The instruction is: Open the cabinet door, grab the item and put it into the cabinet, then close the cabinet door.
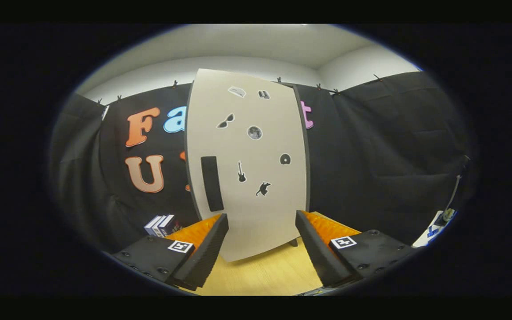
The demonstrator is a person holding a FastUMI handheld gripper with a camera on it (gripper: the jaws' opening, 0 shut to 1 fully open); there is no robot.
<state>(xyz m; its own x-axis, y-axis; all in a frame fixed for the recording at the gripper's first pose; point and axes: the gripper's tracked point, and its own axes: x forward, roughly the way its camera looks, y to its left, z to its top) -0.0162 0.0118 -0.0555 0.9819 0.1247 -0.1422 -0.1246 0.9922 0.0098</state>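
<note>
**Tool open before the shut cabinet door**

The tool (262,242) is spread wide, its two fingers well apart with nothing between them. Each finger is a wedge-shaped block with a finely ribbed inner face, and a small square marker sits on the flat plate behind each one.

Straight ahead, beyond the fingertips, stands the cabinet (249,173) — a tall, pale box with a smooth matte front. Its door (256,222) lies flush and shut. The door reads as a flat panel with slightly bowed edges (the lens bends them), and it carries a scatter of small dark stickers: sunglasses, a round disc, a guitar, a cat-like shape and a few others. Near the door's left edge is the handle (212,183), a dark upright rectangular bar, slightly left of the gap between the fingers and above the left fingertip. The tool is apart from the door, touching nothing.

The cabinet rests on short dark feet on the bench (265,271), a light wood-grain surface running forward under the fingers.

To the left of the cabinet, just beyond the left finger, a small stack of books (162,225) leans on the bench — pale spines with dark covers. Black cloth hangs in soft folds behind everything.
</note>
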